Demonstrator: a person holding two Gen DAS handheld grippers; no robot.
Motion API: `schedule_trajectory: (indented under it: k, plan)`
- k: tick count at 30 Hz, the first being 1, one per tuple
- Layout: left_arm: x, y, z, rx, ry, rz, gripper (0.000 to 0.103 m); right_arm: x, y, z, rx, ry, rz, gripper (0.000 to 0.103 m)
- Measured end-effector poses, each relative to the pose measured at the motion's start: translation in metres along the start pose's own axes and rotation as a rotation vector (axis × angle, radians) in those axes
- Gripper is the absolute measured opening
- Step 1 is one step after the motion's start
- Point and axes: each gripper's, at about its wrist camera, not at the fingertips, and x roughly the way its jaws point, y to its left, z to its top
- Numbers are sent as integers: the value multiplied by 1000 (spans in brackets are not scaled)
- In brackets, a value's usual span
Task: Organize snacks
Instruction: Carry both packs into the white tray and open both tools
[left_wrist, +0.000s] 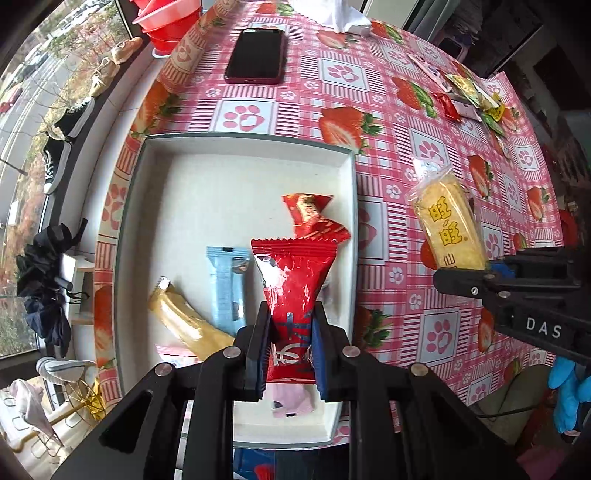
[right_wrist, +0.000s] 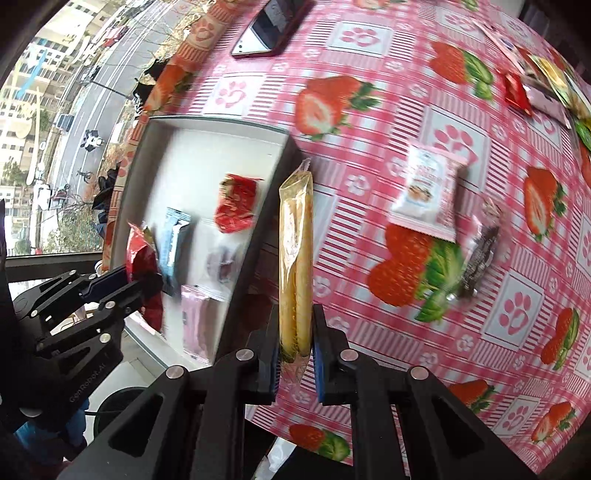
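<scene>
My left gripper (left_wrist: 290, 350) is shut on a red snack packet (left_wrist: 293, 291) and holds it above the white tray (left_wrist: 243, 147). In the tray lie another red packet (left_wrist: 314, 218), a light blue bar (left_wrist: 229, 284), a yellow packet (left_wrist: 184, 317) and a pink packet (left_wrist: 291, 402). My right gripper (right_wrist: 295, 354) is shut on a yellow rice cracker pack (right_wrist: 295, 258), held upright just right of the tray's edge (right_wrist: 266, 221); the pack shows in the left wrist view (left_wrist: 448, 221). The left gripper with its red packet (right_wrist: 142, 266) shows over the tray in the right wrist view.
On the strawberry tablecloth (left_wrist: 369, 92) lie a phone (left_wrist: 256, 55), a pile of loose snacks (left_wrist: 469, 96) at the far right, a pink-white packet (right_wrist: 428, 192) and a dark packet (right_wrist: 480, 254). Red bowls (left_wrist: 166, 22) stand at the far left corner.
</scene>
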Motion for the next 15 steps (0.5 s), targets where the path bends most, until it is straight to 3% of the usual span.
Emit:
schedule_trajectory:
  k: [6, 15]
  plan:
    - [5, 36, -2, -37, 10, -5, 22, 14, 60, 28, -104, 27, -15, 15]
    - [18, 57, -11, -50, 48, -32, 22, 43, 109, 34, -160, 91, -48, 15]
